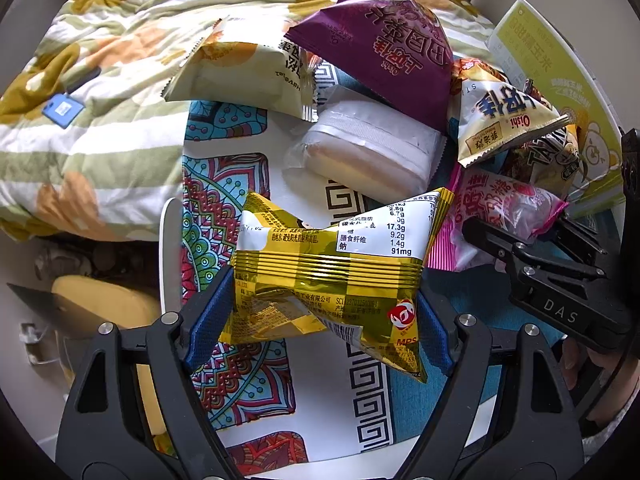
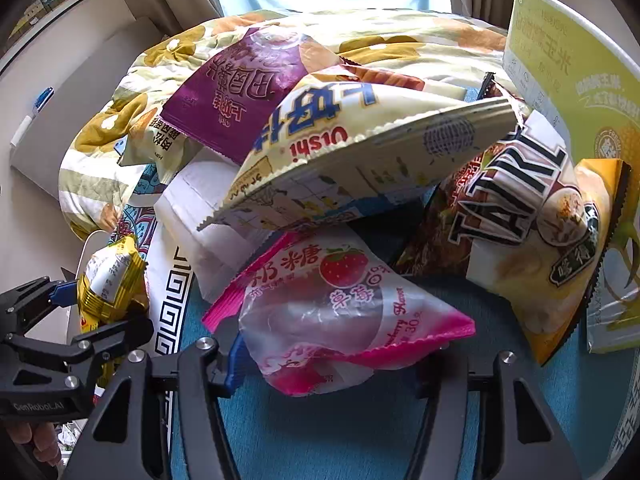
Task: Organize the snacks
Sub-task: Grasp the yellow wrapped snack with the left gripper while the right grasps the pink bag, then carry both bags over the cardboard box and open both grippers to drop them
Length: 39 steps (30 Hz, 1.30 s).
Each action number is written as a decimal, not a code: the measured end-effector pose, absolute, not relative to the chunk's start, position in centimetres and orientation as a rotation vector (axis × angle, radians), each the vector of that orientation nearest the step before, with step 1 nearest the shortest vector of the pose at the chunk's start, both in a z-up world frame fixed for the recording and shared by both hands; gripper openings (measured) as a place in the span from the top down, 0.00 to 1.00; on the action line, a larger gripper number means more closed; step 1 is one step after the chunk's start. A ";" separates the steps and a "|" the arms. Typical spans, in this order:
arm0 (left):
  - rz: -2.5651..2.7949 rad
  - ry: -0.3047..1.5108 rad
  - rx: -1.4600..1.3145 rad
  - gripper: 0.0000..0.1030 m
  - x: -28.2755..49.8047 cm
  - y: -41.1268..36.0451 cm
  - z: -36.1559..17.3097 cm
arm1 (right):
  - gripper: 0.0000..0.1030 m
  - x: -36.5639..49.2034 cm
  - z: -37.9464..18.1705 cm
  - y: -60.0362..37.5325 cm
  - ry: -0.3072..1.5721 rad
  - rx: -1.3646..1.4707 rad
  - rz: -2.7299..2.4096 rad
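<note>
From the left wrist view, I am seeing my left gripper (image 1: 324, 320) clenching a yellow-gold snack packet (image 1: 332, 272), its blue-padded fingers (image 1: 208, 316) pressing in on both sides so the wrapper is pinching at the waist; the packet is hanging over the patterned cloth (image 1: 224, 208) covering the surface. Just beyond it a white wrapped bun (image 1: 372, 156) is lying on the cloth, and behind that a cream bread packet (image 1: 248, 72) and a purple chip bag (image 1: 384, 56) are leaning against each other, crowding the far side. To the right a small Oishi bag (image 1: 504, 120) and a pink strawberry packet (image 1: 500, 204) are piling up, with the right gripper (image 1: 532, 248) reaching into that heap in front of a green box (image 1: 560, 72). A floral quilt (image 1: 100, 100) is bunching up on the left. From the right wrist view, I am watching the right gripper (image 2: 340, 364) grasping the pink strawberry packet (image 2: 344, 312), its fingers (image 2: 234, 364) squeezing the crinkled lower edge. The Oishi bag (image 2: 360, 152) is overhanging directly above it, a brown-and-cream snack bag (image 2: 528, 224) is leaning close on the right against the green box (image 2: 580, 72), and the purple chip bag (image 2: 240, 96) is sitting behind. The left gripper (image 2: 100, 304) is showing at the left edge with the yellow-gold snack packet (image 2: 112, 276).
</note>
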<state>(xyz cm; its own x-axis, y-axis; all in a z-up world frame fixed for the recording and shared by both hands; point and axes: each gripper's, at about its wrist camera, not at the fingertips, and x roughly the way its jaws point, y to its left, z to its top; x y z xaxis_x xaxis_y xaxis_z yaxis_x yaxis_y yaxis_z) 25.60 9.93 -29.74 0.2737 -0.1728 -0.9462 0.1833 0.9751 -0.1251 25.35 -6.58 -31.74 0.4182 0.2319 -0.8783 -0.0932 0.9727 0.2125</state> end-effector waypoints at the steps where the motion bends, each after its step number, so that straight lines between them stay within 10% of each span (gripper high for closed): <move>1: -0.241 1.270 0.008 0.23 25.5 10.0 -29.4 | 0.49 25.1 -31.6 -6.7 1.126 0.143 0.209; 23: -0.447 1.011 0.078 0.23 28.7 -0.8 -15.9 | 0.49 20.2 -19.3 -15.6 0.908 0.216 0.064; 39: -0.475 0.917 0.082 0.23 36.1 -22.6 -10.7 | 0.49 23.1 -12.5 -34.4 0.725 0.264 0.030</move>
